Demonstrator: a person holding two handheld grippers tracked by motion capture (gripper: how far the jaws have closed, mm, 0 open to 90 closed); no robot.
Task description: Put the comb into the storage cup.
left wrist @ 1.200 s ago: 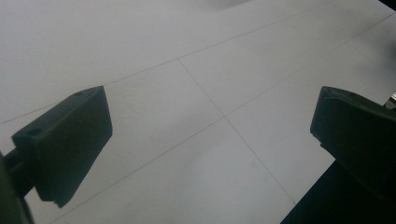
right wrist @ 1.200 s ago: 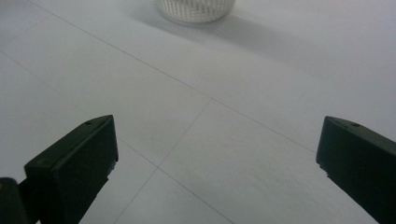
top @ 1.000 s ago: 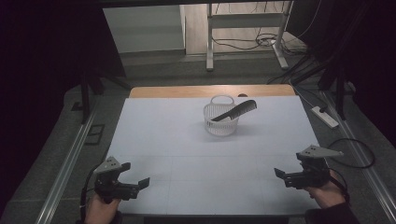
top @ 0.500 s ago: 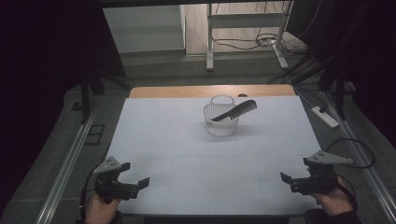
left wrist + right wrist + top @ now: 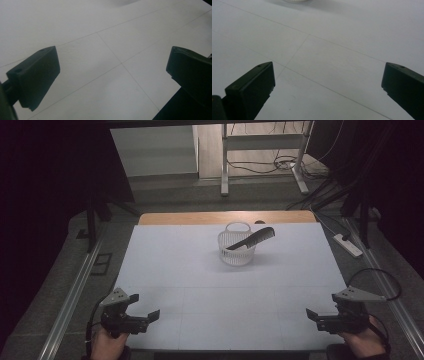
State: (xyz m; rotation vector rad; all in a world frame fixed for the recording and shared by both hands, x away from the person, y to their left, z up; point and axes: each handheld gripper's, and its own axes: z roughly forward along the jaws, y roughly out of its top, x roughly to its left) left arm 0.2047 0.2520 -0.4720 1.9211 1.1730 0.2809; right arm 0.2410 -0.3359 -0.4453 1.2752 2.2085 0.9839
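The left gripper is held low at the near left corner of the table, and its jaws are seen spread wide apart with nothing between them; in the left gripper view only the white surface with thin crossing lines is seen between the two black jaws. The right gripper is held at the near right corner, also with the jaws wide apart and nothing gripped, and its cable is looped beside the right edge. The two grippers are well apart from each other. The table is covered by a white sheet, and a strip of bare wood is left visible along the far edge. A white mesh basket is placed near the middle of the far half, and a black comb is laid tilted across its rim, with one end inside and the other end pointing out to the right. The basket is far from both grippers, and a wide free surface lies between them. The room around is dark; a grey floor, metal rails along both sides, a power strip at the right and a white frame with cables behind the table can be seen.
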